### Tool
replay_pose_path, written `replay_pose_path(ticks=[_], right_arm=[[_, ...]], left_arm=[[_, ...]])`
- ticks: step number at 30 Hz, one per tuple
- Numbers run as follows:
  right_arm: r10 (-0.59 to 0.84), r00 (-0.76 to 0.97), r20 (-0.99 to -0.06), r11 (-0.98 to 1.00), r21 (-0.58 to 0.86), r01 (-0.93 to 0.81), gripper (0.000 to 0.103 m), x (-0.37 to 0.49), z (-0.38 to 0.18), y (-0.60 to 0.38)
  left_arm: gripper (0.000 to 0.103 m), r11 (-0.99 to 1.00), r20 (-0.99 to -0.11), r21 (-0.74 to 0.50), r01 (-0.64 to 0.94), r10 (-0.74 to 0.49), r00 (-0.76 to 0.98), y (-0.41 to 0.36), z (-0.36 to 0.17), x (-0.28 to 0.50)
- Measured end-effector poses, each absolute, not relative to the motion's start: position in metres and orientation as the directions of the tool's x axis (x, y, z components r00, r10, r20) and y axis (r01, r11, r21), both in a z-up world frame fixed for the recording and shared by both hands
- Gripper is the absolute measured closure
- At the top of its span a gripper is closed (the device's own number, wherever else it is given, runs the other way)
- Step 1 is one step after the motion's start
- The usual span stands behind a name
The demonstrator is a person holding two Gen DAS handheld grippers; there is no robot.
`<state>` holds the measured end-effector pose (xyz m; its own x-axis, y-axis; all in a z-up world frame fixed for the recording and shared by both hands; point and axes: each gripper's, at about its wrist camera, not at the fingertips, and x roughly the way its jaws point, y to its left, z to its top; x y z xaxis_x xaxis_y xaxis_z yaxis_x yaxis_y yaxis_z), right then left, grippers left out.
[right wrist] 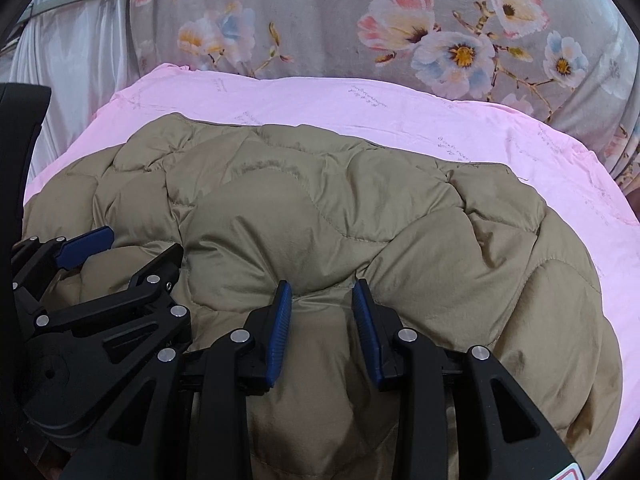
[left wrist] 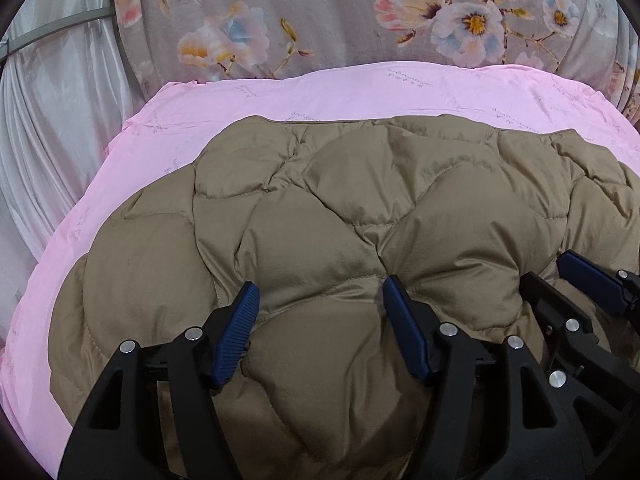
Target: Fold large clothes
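Left wrist view: puffy tan quilted jacket [left wrist: 360,220] spread on pink printed sheet [left wrist: 360,88]. Left gripper [left wrist: 320,312] jaws moderately apart, thick bulge of jacket padding between blue ribbed pads [left wrist: 236,332], fabric touching both. Right gripper [left wrist: 568,280] close alongside at right edge.

Right wrist view: right gripper [right wrist: 322,308] jaws narrower, pinching fold of jacket [right wrist: 340,220]. Left gripper [right wrist: 132,248] just beside, at left. Grey floral fabric [right wrist: 320,20] behind sheet [right wrist: 360,104]; white satin curtain [right wrist: 80,40] far left.
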<state>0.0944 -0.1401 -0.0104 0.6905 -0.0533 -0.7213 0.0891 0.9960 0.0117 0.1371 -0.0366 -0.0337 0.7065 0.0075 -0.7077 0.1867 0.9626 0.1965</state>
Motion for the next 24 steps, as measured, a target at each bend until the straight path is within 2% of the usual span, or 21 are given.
replay_pose_path(ticks=[13,15,17,19,20,21,24], right_arm=[[-0.045,0.690,-0.722,0.996,0.023,0.089,0.069,0.095,-0.014,-0.141],[-0.056,0.694,-0.718,0.994,0.022,0.104,0.063,0.095,-0.014,-0.142],[-0.087,0.696,-0.713,0.990,0.013,0.137,0.050,0.095,-0.013,-0.146],[-0.102,0.704,-0.703,0.986,0.021,0.164,0.022,0.093,-0.011,-0.151],[-0.114,0.697,-0.708,0.984,0.019,0.179,0.016,0.095,-0.011,-0.153],[-0.116,0.694,-0.711,0.982,0.020,0.185,0.016,0.096,-0.012,-0.153],[-0.135,0.697,-0.704,0.981,0.003,0.194,0.016,0.095,-0.010,-0.151]], left_arm=[[0.040,0.964,-0.708,0.190,0.187,0.003,0.706,-0.034,-0.034,0.139],[0.037,0.970,-0.709,0.157,0.186,-0.020,0.704,-0.028,-0.031,0.139],[0.035,0.977,-0.716,0.114,0.180,-0.045,0.696,-0.018,-0.026,0.136],[0.034,0.983,-0.725,0.064,0.169,-0.071,0.685,-0.004,-0.019,0.129],[0.034,0.987,-0.724,0.041,0.158,-0.080,0.685,0.004,-0.015,0.124],[0.034,0.988,-0.722,-0.002,0.153,-0.107,0.684,0.016,-0.008,0.116],[0.015,0.996,-0.701,-0.040,0.083,-0.087,0.708,0.055,0.010,0.092]])
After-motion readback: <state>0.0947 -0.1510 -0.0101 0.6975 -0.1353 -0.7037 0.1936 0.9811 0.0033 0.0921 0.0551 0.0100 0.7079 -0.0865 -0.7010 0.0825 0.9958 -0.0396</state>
